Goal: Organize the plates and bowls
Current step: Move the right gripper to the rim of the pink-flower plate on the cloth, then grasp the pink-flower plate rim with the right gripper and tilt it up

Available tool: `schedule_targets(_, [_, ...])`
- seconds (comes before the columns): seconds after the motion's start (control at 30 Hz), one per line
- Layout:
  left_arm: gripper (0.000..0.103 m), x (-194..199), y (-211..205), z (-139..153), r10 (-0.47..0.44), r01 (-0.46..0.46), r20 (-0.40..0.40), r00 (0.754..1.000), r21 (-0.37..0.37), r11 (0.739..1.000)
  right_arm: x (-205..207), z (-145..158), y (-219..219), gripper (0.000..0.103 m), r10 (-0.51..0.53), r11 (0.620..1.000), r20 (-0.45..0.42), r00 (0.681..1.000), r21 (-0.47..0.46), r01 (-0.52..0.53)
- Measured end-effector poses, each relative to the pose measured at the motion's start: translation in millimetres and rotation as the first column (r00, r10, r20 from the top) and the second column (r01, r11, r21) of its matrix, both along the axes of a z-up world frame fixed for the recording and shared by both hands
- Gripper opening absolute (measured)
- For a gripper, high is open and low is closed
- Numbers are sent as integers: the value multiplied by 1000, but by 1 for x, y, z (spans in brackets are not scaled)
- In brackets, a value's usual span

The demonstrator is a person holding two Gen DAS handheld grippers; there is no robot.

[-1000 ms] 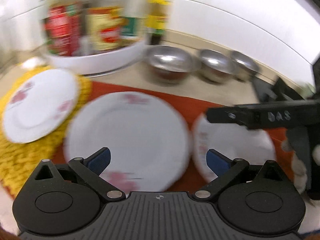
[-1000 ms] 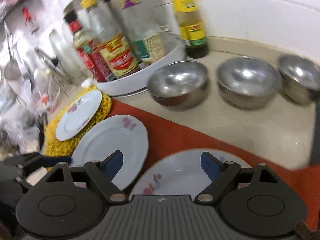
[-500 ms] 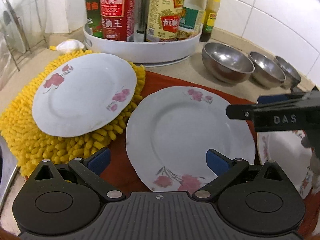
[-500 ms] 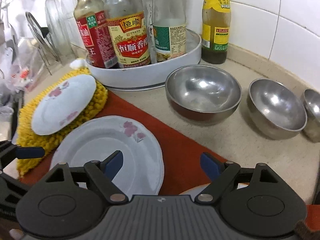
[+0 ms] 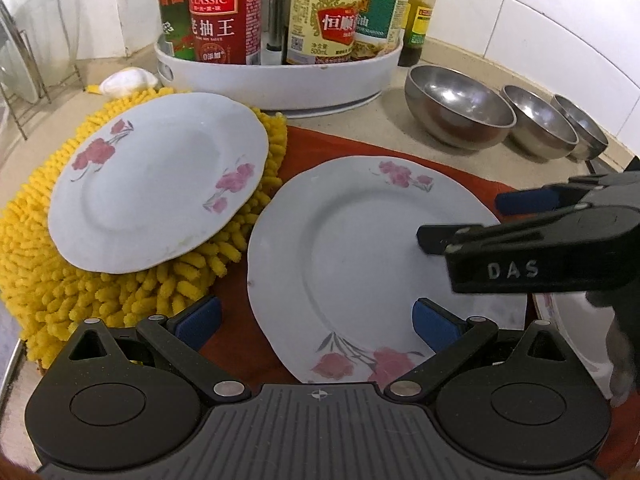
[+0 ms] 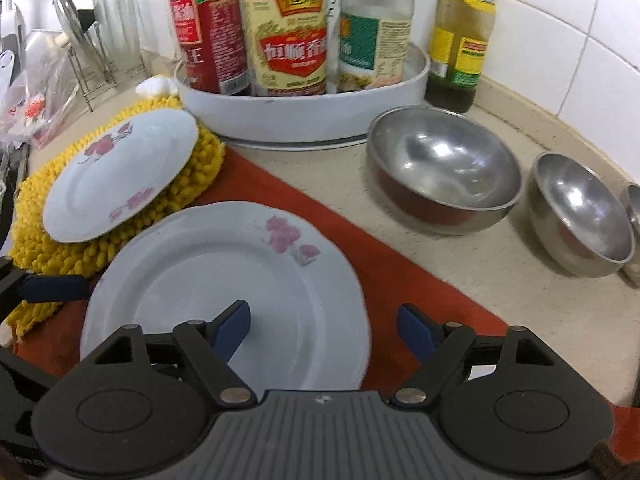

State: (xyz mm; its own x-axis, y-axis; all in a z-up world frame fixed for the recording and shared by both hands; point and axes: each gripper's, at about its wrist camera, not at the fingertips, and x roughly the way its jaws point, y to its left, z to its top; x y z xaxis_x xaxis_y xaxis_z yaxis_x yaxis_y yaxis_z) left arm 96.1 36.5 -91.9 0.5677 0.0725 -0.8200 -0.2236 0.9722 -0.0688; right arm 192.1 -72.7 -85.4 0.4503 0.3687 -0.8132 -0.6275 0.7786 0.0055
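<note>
We hold both grippers wide open and empty, left gripper (image 5: 316, 318) and right gripper (image 6: 324, 330), over the near plate (image 6: 224, 292) on the red mat (image 6: 400, 280). Beyond, another plate (image 6: 120, 178) sits tilted on a yellow cloth (image 6: 200, 160). Three bowls (image 6: 444, 172) wait farther back on the bench (image 6: 520, 280). A thin plate could slip from our fingers and crack.

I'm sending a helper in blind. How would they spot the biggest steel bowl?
Find the white turntable tray of sauce bottles against the tiled wall. Just right of it on the beige counter stands a row of steel bowls; the biggest steel bowl is the nearest to the tray, wider than its neighbours.
</note>
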Motion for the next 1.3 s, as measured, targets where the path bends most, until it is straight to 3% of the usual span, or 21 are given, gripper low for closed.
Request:
schedule_targets(0.4, [103,0,0,-5,-41,43,80,996,-25,999,12,-1,-12,73,68,991,-136,988,120,-52])
schedule_targets(0.77, [102,7,7,-2,-36,45,97,995,-97,994,14,0,-17,73,72,986,-164,984,160,-45])
schedule_targets(1.3, [103,2,9,10,-14,20,104,995,-61,998,2,18,-25,73,58,970,-198,979,241,-9])
